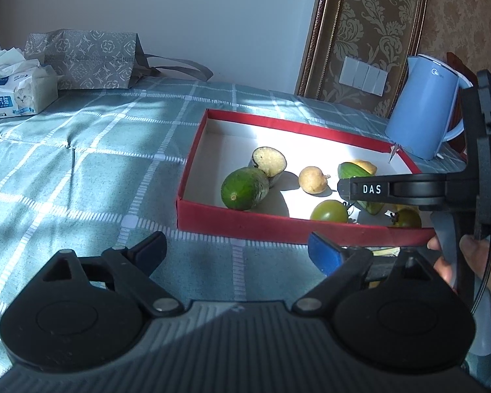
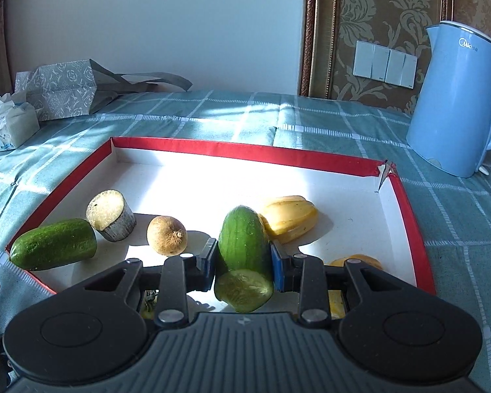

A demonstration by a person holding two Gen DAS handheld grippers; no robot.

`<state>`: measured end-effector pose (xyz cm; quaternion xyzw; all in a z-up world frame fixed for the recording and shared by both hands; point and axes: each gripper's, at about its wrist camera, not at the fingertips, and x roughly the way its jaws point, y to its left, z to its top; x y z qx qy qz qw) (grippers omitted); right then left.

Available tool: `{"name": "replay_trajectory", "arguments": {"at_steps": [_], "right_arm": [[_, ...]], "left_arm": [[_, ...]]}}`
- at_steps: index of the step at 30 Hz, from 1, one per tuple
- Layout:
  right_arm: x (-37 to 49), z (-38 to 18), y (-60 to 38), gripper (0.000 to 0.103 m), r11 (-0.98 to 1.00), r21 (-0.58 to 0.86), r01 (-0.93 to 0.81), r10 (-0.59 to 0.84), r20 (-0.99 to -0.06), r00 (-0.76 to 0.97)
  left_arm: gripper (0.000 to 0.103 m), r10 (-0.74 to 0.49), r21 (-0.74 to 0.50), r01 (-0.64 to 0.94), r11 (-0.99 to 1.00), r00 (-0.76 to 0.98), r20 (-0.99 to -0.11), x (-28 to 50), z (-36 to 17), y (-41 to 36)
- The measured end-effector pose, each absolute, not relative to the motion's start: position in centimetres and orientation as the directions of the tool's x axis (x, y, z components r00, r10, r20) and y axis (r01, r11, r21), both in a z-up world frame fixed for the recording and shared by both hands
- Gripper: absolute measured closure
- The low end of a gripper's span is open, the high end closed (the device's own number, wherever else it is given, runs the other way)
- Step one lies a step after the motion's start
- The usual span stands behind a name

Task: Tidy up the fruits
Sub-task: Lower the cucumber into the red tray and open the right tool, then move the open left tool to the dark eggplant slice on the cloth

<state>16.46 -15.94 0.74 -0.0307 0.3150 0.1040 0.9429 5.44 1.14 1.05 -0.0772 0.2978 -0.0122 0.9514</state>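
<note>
Red shallow cardboard box (image 2: pixel 409 209) on the checked teal tablecloth (image 1: pixel 81 170), holding cut produce.

Inside: two green cucumber halves, one (image 2: pixel 244 249) clenched by right gripper (image 2: pixel 242 263), other (image 2: pixel 54 244) lying free; two green tomatoes (image 1: pixel 330 211); one brown round root (image 2: pixel 167 235). Left gripper (image 1: pixel 235 252) spread wide, holding nothing, outside the box.

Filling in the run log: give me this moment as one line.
right gripper: shut on cucumber half, over red tray | left gripper: open, outside tray | other cucumber half: in tray

Red-walled, white-floored tray (image 2: pixel 412 229); green cucumber half (image 2: pixel 242 239); teal white-checked tablecloth (image 1: pixel 81 177); light-blue kettle (image 2: pixel 458 98); gold damask wallpaper (image 2: pixel 376 9).
</note>
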Motion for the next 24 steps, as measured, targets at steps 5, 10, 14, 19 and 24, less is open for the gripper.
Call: {"name": "replay_trajectory", "arguments": {"at_steps": [5, 10, 14, 19, 24], "right_arm": [[14.7, 1.9, -16.2, 0.040, 0.975, -0.003, -0.224, 0.187, -0.536, 0.823], [8.3, 4.2, -19.0, 0.025, 0.985, -0.016, -0.174, 0.159, -0.326, 0.932], [3.8, 4.1, -22.9, 0.012, 0.997, 0.053, -0.059, 0.067, -0.173, 0.983], [1.2, 2.5, -26.9, 0.011, 0.993, 0.116, 0.034, -0.020, -0.126, 0.992], [1.7, 2.1, -29.4, 0.011, 0.974, 0.212, 0.077, -0.042, -0.166, 0.985]], "left_arm": [[0.010, -0.064, -0.157, -0.032, 0.987, 0.819, -0.570, 5.6, 0.9, 1.3], [0.009, -0.064, -0.157, -0.033, 0.987, 0.816, -0.575, 5.6, 0.9, 1.4], [0.008, -0.059, -0.151, -0.035, 0.988, 0.816, -0.575, 5.6, 0.8, 1.3], [0.008, -0.051, -0.134, -0.034, 0.990, 0.812, -0.582, 5.6, 0.6, 0.9], [0.006, -0.032, -0.111, -0.042, 0.993, 0.807, -0.590, 5.7, 0.4, 0.7]]}}
